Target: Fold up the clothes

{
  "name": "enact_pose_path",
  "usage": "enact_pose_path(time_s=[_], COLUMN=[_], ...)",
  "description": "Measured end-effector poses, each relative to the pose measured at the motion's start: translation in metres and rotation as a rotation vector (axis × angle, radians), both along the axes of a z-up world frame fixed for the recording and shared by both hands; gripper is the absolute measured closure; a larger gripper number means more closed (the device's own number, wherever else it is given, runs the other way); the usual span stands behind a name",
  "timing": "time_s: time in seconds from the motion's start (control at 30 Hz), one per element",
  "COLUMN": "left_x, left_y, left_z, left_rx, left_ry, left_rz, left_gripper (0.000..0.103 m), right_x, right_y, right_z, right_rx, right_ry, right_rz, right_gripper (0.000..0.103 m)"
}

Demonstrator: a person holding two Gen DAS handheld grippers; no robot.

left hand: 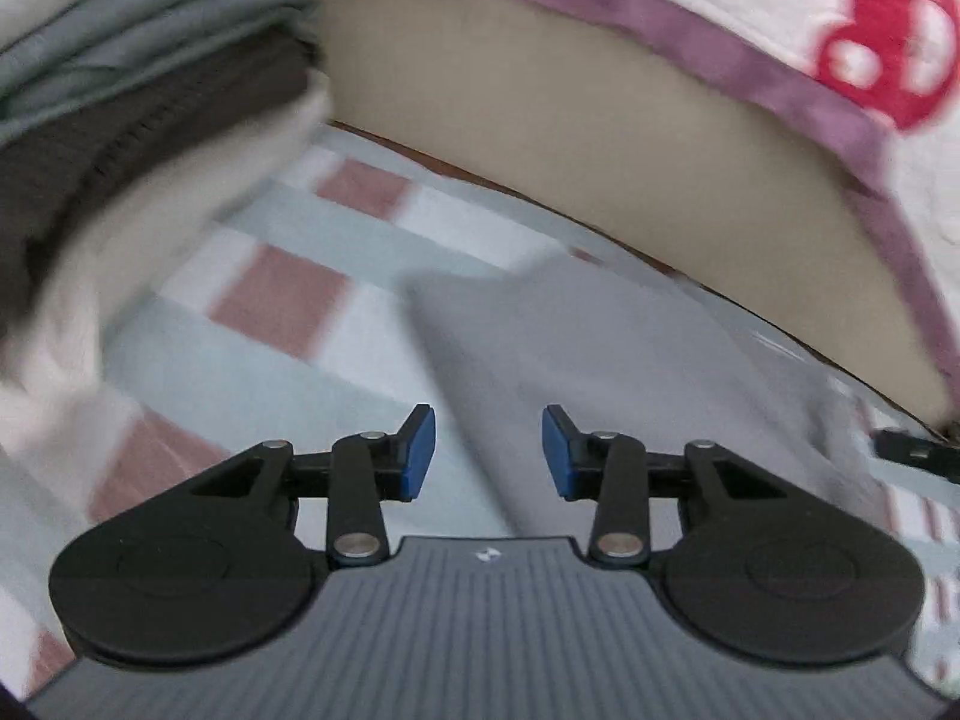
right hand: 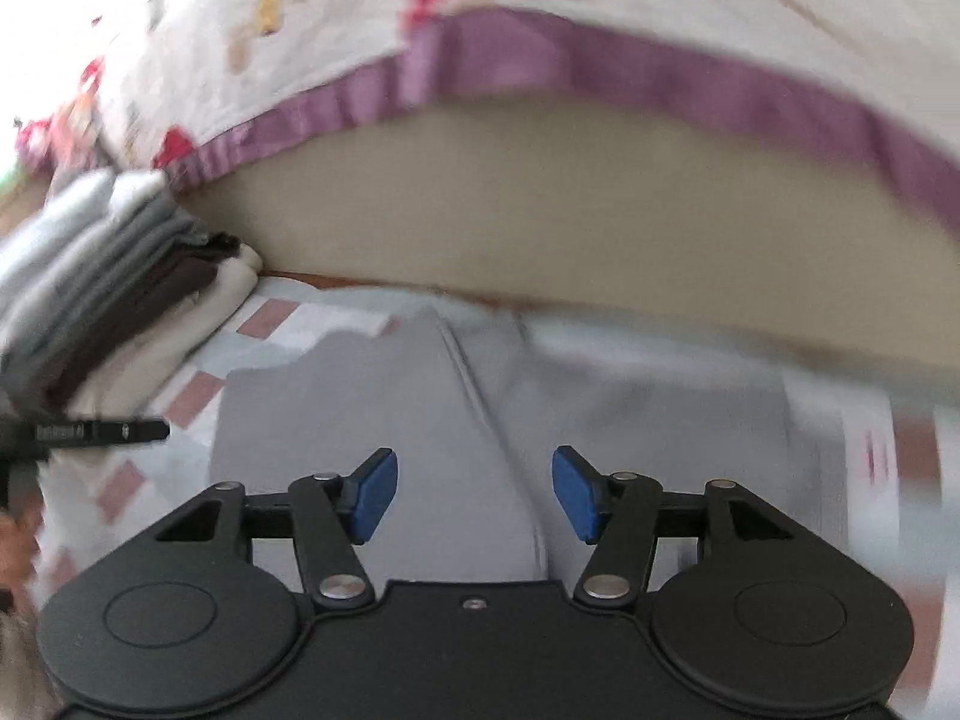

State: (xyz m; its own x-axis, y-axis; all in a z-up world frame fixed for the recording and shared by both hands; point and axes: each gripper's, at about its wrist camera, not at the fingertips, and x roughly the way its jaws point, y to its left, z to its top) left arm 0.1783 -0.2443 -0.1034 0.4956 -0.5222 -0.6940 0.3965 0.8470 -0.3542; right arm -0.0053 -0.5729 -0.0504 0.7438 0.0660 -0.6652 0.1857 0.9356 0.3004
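Observation:
A light grey garment (left hand: 600,354) (right hand: 420,420) lies flat on a checked bed sheet (left hand: 282,294) (right hand: 270,318). My left gripper (left hand: 488,453) hovers open just above the garment's near left part, nothing between its blue pads (left hand: 420,450). My right gripper (right hand: 474,492) is open too, over the garment's middle, where a seam or fold line (right hand: 480,396) runs away from me. The tip of the right gripper (left hand: 918,453) shows at the right edge of the left wrist view. The left gripper (right hand: 90,431) shows at the left edge of the right wrist view.
A stack of folded clothes (left hand: 138,120) (right hand: 120,288), grey, dark brown and cream, sits at the left. Behind the garment rises a beige mattress side or headboard (left hand: 600,132) (right hand: 570,210). A white blanket with purple trim and red prints (left hand: 780,30) (right hand: 540,48) hangs over it.

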Motion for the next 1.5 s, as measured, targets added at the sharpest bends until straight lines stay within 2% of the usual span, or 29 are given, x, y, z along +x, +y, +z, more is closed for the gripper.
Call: enact_pose_path(time_s=[0.1,0.2,0.3,0.37,0.47,0.5,0.53,0.57,0.63,0.67,0.7,0.77,0.83,0.87,0.93,0.97,1.0,1.03,1.07,1.1,1.13,1.17,1.2,1.23,1.27,1.37,1.43,1.47,1.5], left_x=[-0.032,-0.068,-0.089,-0.102,-0.108,-0.107,-0.107,-0.109,-0.114,-0.114,-0.115,-0.120,-0.131,-0.137,-0.145,-0.147,-0.149,-0.150,-0.151,-0.151,-0.152,-0.153,-0.152,-0.147,-0.142,-0.131,-0.124,-0.121,-0.118], left_y=[-0.021,-0.049,-0.075,-0.090,-0.096,-0.099,-0.103,-0.105,-0.110,-0.108,-0.106,-0.103,-0.105,-0.108,-0.113,-0.114,-0.114,-0.114,-0.114,-0.114,-0.115,-0.115,-0.111,-0.109,-0.107,-0.099,-0.095,-0.094,-0.091], left_z=[0.004,-0.003,-0.010,-0.014,-0.023,-0.028,-0.033,-0.035,-0.039,-0.036,-0.033,-0.030,-0.030,-0.031,-0.034,-0.035,-0.035,-0.036,-0.036,-0.036,-0.036,-0.036,-0.035,-0.035,-0.034,-0.034,-0.034,-0.034,-0.030], left_rx=[-0.019,0.028,0.105,0.150,0.156,0.156,0.155,0.167,0.194,0.164,0.132,0.068,0.098,0.141,0.199,0.212,0.225,0.225,0.226,0.226,0.235,0.244,0.250,0.225,0.200,0.159,0.138,0.131,0.118], left_ry=[0.021,0.001,-0.069,-0.120,-0.143,-0.129,-0.114,-0.115,-0.119,-0.093,-0.067,0.004,-0.001,-0.031,-0.074,-0.083,-0.093,-0.095,-0.096,-0.098,-0.104,-0.111,-0.107,-0.058,-0.009,0.094,0.162,0.184,0.193], left_rz=[-0.136,-0.271,-0.382,-0.448,-0.472,-0.490,-0.509,-0.526,-0.559,-0.583,-0.607,-0.656,-0.707,-0.717,-0.726,-0.725,-0.725,-0.723,-0.722,-0.720,-0.720,-0.719,-0.715,-0.701,-0.687,-0.655,-0.648,-0.653,-0.661], left_gripper=[0.064,0.063,0.062,0.061,0.052,0.049,0.048,0.048,0.055,0.063,0.076,0.078,0.077,0.076,0.071,0.070,0.063,0.053,0.052,0.053,0.057,0.068,0.096,0.097,0.097,0.098,0.095,0.095,0.093], right_x=[-0.040,-0.055,-0.040,-0.038,-0.037,-0.038,-0.040,-0.040,-0.051,-0.061,-0.071,-0.086,-0.094,-0.096,-0.100,-0.101,-0.103,-0.105,-0.105,-0.106,-0.107,-0.108,-0.107,-0.106,-0.105,-0.103,-0.102,-0.102,-0.099], right_y=[-0.006,0.003,0.020,0.029,0.038,0.036,0.033,0.030,0.020,0.015,0.010,0.004,0.002,0.001,-0.009,-0.013,-0.018,-0.022,-0.022,-0.021,-0.021,-0.020,-0.019,-0.018,-0.017,-0.013,-0.010,-0.009,-0.008], right_z=[-0.018,-0.034,-0.047,-0.053,-0.062,-0.064,-0.064,-0.063,-0.052,-0.041,-0.031,-0.023,-0.037,-0.046,-0.061,-0.069,-0.076,-0.083,-0.081,-0.080,-0.078,-0.077,-0.079,-0.082,-0.084,-0.089,-0.083,-0.080,-0.077], right_rx=[0.131,0.112,-0.011,-0.090,-0.178,-0.163,-0.134,-0.101,-0.056,-0.041,-0.026,-0.015,-0.031,-0.031,0.051,0.093,0.134,0.169,0.164,0.160,0.155,0.151,0.147,0.143,0.140,0.125,0.066,0.033,0.006], right_ry=[-0.014,0.009,0.049,0.073,0.089,0.065,0.031,0.002,-0.054,-0.074,-0.090,-0.062,0.017,0.047,0.032,0.024,0.016,0.009,0.007,0.004,0.001,0.001,0.012,0.024,0.036,0.070,0.109,0.136,0.158], right_rz=[-0.082,-0.036,-0.008,-0.017,-0.041,-0.048,-0.039,-0.033,-0.054,-0.072,-0.089,-0.120,-0.167,-0.187,-0.225,-0.244,-0.263,-0.280,-0.288,-0.295,-0.303,-0.306,-0.288,-0.270,-0.252,-0.199,-0.209,-0.224,-0.231], right_gripper=[0.051,0.058,0.056,0.049,0.048,0.051,0.080,0.096,0.096,0.097,0.097,0.097,0.097,0.097,0.094,0.089,0.087,0.080,0.064,0.055,0.040,0.038,0.038,0.049,0.096,0.098,0.096,0.074,0.065])
